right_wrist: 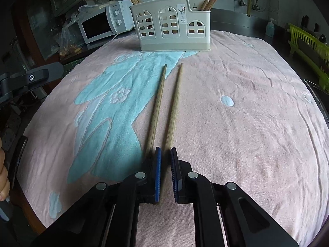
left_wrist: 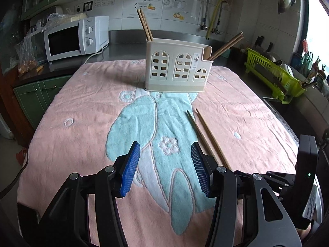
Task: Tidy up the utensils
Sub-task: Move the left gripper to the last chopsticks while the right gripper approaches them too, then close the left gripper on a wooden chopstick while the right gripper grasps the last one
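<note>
Two wooden chopsticks lie side by side on the pink and blue towel (right_wrist: pixel 246 123). My right gripper (right_wrist: pixel 165 151) is shut on the near end of the right chopstick (right_wrist: pixel 174 103); the left chopstick (right_wrist: pixel 158 100) runs just outside its left pad. The cream utensil holder (right_wrist: pixel 172 28) with arched windows stands at the towel's far end, with chopstick pairs leaning out of both ends. In the left wrist view my left gripper (left_wrist: pixel 165 150) hovers open over the towel, nothing between its blue pads. The two chopsticks (left_wrist: pixel 205 133) lie just to its right, and the holder (left_wrist: pixel 176 68) is straight ahead.
A white microwave (left_wrist: pixel 76 38) and a plastic bag (left_wrist: pixel 28 47) sit on the counter at the back left. A green dish rack (left_wrist: pixel 273 76) stands to the right beyond the table edge. A person's hand (right_wrist: pixel 3 175) shows at the left edge.
</note>
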Tool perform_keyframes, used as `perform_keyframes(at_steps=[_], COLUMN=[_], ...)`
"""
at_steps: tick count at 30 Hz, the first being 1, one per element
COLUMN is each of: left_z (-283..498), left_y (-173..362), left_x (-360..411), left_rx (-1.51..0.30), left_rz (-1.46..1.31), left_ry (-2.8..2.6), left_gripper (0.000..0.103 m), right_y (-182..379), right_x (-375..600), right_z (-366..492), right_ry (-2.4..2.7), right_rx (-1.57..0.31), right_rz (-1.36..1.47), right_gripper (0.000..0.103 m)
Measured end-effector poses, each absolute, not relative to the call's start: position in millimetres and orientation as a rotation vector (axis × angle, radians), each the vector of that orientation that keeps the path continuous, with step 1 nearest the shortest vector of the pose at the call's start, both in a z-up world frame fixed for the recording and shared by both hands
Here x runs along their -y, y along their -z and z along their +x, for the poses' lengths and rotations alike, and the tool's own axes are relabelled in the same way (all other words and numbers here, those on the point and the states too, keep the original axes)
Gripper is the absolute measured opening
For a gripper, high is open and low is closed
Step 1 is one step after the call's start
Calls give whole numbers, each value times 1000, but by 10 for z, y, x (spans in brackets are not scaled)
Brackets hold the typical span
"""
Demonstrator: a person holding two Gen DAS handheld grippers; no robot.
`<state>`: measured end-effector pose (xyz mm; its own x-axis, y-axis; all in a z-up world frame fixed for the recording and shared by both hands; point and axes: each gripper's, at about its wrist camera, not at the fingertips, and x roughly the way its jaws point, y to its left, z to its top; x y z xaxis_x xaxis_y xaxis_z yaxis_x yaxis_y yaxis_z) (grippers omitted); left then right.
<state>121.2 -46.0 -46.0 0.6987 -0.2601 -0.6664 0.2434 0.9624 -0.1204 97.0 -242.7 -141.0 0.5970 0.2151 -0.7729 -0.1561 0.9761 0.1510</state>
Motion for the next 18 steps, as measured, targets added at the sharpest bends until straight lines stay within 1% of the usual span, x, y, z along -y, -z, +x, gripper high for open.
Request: perform_keyframes(at_steps=[10,15,16,18], left_z=[1077,1042,1035,1028], left_y=[801,939,962,1008], left_x=[803,1051,1099,1196], left_rx=[-831,-862,-866,-876], left_rz=[-13,-19,-14,-12], left_ry=[344,376,383,398], left_gripper=[52,50,49,45], right_y=[1320,1306,1310,1320], right_x=[2627,2795,2818,2861], right_z=[908,842,832,819], right_ry=[-194,-180,-178,-179], right_rx=[-872,-860,-861,-862], right_rz=[82,108,108,116], right_gripper=[7,7,7,7])
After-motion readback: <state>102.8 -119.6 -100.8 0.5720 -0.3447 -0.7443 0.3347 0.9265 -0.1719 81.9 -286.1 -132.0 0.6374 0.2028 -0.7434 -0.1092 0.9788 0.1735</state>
